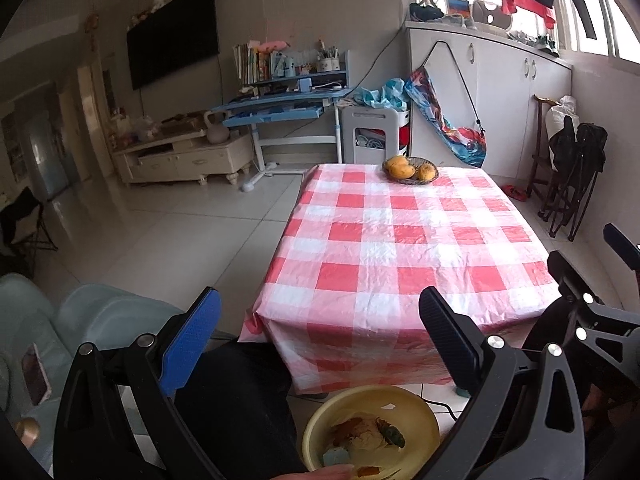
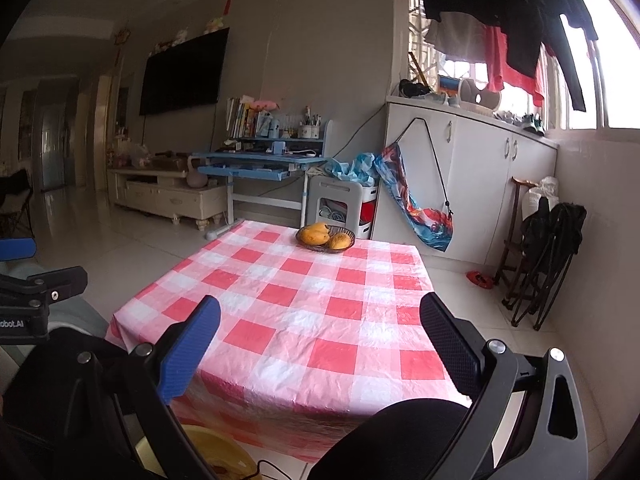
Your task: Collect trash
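- Looking for the trash, we find it gathered in the yellow basin [image 1: 370, 432] on the floor, low between our left gripper [image 1: 320, 344] fingers and nearer to us than the table edge.
- In the basin lie leafy and peel-like scraps [image 1: 372, 432] and a pale blue block [image 1: 336, 456]; we cannot tell what each piece is.
- We judge the scraps light, soft and limp, perhaps damp, so they would crush or slip under a hard pinch; a pinch at a thick fold would serve best.
- The basin looks like thin, stiff plastic, light to lift; its rim is where we would take it, though a smooth rim may slide between the pads.
- A fingertip [image 1: 332, 472] shows at the basin's near rim, at the bottom of the left view.
- Our left gripper stands wide apart and holds nothing.
- Our right gripper [image 2: 320, 344] is likewise spread wide and empty; the basin's rim [image 2: 208, 440] shows just below its blue finger.
- Ahead of both claws, the checked tablecloth [image 1: 400, 248] shows no trash that we can make out.
- At the table's far end, well beyond the fingers, sits a fruit bowl [image 1: 411, 170] with yellow fruit, which we judge is no trash.
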The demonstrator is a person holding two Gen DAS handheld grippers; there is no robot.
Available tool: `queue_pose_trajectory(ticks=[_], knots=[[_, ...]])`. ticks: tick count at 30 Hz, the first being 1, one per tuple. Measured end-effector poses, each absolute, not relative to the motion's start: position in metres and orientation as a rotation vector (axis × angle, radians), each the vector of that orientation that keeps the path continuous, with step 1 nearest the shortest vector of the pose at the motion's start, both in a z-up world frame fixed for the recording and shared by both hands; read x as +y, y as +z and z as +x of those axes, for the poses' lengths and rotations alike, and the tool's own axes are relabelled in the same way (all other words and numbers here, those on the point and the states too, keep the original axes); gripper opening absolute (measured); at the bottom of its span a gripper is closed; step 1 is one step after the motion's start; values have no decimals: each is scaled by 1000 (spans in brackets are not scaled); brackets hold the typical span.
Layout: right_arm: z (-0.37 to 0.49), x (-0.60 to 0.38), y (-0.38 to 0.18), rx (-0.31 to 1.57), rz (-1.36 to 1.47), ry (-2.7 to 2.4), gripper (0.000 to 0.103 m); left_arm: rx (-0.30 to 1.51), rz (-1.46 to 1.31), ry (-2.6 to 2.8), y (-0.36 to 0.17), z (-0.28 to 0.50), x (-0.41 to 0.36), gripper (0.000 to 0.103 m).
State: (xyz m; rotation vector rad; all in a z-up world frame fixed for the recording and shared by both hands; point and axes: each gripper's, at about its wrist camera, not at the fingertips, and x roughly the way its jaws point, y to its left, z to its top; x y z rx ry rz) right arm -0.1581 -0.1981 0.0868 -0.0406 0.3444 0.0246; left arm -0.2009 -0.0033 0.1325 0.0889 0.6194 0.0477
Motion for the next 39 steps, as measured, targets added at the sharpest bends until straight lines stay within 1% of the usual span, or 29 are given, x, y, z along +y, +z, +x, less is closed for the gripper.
queue_pose_trajectory(ticks=[12, 39], knots=[[-163, -210, 89, 326, 4, 33, 95, 586, 138, 36, 161, -223, -24, 96], [-161, -206, 92, 334, -34, 30, 95, 601, 113, 33, 169, -224, -22, 96]])
